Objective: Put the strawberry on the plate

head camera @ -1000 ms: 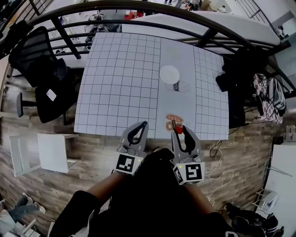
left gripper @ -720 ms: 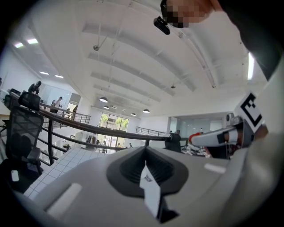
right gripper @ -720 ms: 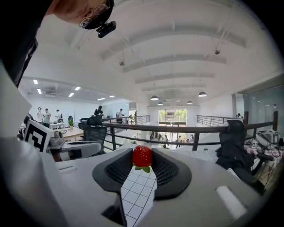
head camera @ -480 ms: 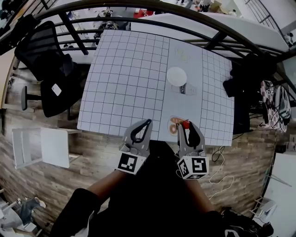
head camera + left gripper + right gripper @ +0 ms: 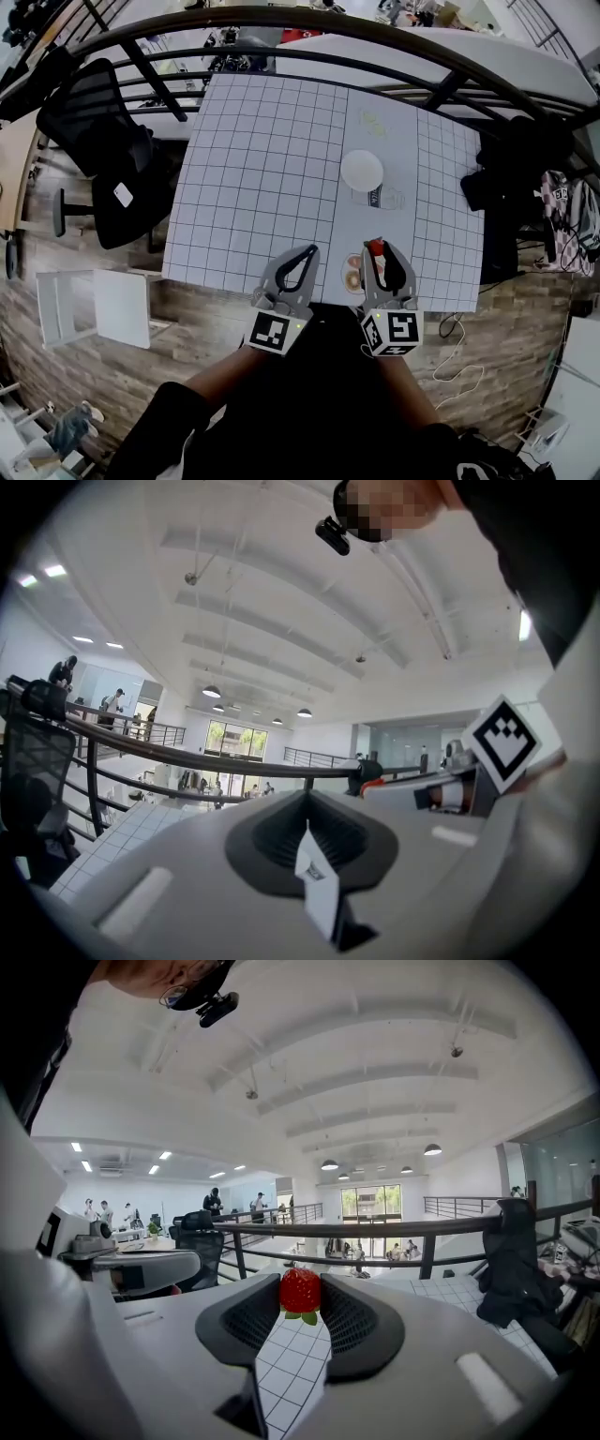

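A red strawberry (image 5: 376,248) (image 5: 300,1291) with green leaves sits pinched between the tips of my right gripper (image 5: 377,251) (image 5: 301,1294), which is shut on it. It hangs over the near edge of the grid-patterned table (image 5: 262,169), just above a small printed card (image 5: 353,275). The white plate (image 5: 361,171) lies farther up the table, straight beyond the strawberry, with nothing on it. My left gripper (image 5: 305,255) (image 5: 307,797) hovers beside the right one at the table's near edge, its jaws shut with nothing between them.
A printed label (image 5: 377,199) lies just below the plate. A black office chair (image 5: 98,141) stands left of the table and a white stool (image 5: 94,305) on the wooden floor. Dark bags (image 5: 520,155) sit at the right; a curved railing (image 5: 309,19) runs behind.
Both grippers have moved forward to the table's near edge, the strawberry still held in the right one. The plate now lies nearer in the head view.
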A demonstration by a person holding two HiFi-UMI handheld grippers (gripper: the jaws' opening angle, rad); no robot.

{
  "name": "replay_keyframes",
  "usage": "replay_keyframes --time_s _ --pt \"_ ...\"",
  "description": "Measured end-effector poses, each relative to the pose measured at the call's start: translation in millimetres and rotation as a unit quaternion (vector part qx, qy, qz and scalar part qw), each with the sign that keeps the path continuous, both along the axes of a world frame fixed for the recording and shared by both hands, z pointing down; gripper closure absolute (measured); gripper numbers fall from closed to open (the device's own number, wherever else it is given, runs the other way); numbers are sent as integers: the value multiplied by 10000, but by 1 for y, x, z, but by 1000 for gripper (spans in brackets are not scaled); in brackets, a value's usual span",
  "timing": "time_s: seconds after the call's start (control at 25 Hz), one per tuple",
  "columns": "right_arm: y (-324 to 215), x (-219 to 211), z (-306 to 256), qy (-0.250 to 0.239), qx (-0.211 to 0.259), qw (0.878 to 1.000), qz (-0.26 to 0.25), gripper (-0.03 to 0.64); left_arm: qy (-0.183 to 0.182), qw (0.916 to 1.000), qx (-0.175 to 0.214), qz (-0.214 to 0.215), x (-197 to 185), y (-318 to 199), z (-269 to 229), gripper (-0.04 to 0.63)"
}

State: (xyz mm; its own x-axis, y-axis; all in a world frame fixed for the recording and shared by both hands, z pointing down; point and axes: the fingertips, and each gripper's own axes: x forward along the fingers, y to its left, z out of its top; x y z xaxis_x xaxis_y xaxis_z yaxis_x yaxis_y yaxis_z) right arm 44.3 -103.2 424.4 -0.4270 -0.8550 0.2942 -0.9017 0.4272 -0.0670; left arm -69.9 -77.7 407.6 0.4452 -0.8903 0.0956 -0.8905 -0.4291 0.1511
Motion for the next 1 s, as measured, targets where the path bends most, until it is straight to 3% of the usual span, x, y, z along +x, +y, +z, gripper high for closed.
replay_keyframes --time_s 0.64,1.0 --pt "-105 41 54 29 -484 9988 -13 486 -132 9993 -332 105 50 -88 32 588" --pt "-158 36 98 108 -883 9957 -241 486 -187 9979 -616 121 63 -130 52 588"
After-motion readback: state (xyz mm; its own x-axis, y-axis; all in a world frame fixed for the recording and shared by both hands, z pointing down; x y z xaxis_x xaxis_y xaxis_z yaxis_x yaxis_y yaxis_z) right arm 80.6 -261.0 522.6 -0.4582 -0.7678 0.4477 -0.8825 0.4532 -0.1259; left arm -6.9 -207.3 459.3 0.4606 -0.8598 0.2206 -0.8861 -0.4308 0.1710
